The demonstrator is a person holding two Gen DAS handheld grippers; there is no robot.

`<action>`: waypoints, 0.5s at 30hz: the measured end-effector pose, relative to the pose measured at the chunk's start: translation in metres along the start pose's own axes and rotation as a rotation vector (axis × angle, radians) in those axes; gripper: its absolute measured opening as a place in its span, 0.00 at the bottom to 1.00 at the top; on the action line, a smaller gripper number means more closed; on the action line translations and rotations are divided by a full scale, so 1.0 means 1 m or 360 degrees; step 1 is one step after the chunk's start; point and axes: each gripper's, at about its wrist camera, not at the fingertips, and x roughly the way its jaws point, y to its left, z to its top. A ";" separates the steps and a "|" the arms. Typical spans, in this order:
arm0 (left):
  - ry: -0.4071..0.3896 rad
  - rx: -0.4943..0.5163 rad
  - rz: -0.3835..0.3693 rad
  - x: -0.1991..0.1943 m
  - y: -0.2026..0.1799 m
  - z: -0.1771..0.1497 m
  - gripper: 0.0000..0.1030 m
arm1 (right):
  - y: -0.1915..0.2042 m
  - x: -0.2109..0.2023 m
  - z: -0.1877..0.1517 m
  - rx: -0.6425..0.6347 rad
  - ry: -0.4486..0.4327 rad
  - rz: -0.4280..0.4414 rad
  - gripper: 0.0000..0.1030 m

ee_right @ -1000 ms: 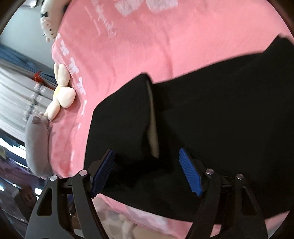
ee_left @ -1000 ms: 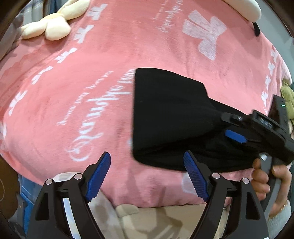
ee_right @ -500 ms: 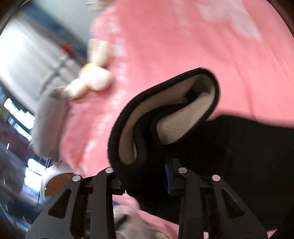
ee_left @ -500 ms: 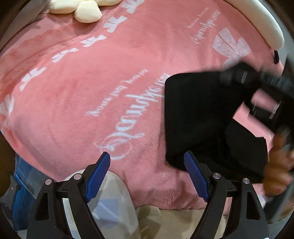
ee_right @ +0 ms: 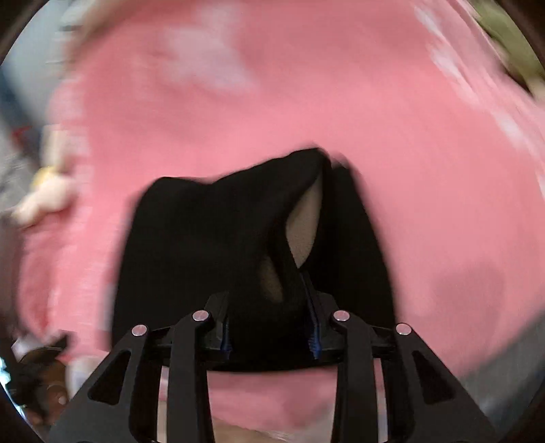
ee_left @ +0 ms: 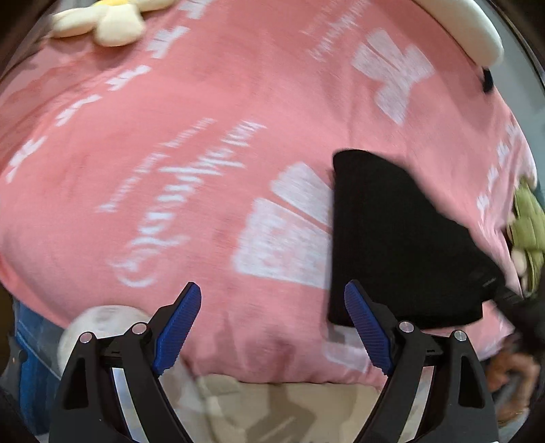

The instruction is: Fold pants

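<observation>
Two blue pads of the right hand-held gripper (ee_right: 270,318) are clamped on a bunched fold of the black pants (ee_right: 204,245). Wide apart and empty is the left hand-held gripper (ee_left: 272,327). The pants lie on the pink blanket (ee_left: 204,136).

1 pair of black pants (ee_left: 395,238) lies on 1 pink blanket (ee_left: 211,143). 2 grippers show: the left gripper (ee_left: 272,327) and the right gripper (ee_right: 270,327). 3 plush toys: 1 cream flower plush (ee_left: 102,20), 1 green plush (ee_left: 528,225), 1 white plush (ee_left: 466,30).
</observation>
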 end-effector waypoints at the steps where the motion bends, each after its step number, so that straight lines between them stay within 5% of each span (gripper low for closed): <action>1: 0.0018 0.0038 -0.0008 0.004 -0.012 -0.001 0.81 | -0.011 0.002 -0.005 0.0062 -0.0020 0.0101 0.32; 3: 0.0029 0.0095 -0.0014 0.006 -0.028 -0.002 0.81 | -0.020 -0.002 -0.006 0.0152 -0.0050 0.0218 0.32; 10: -0.0005 0.0237 -0.0012 0.009 -0.063 -0.001 0.81 | 0.014 -0.042 0.018 -0.0080 -0.0257 0.0170 0.36; 14: 0.0014 0.0237 -0.0018 0.018 -0.068 0.002 0.81 | -0.028 -0.009 0.006 -0.0028 -0.0037 -0.0073 0.38; 15: 0.0020 0.0238 -0.0017 0.019 -0.069 0.002 0.81 | -0.036 -0.009 0.000 0.0011 -0.0046 -0.0021 0.39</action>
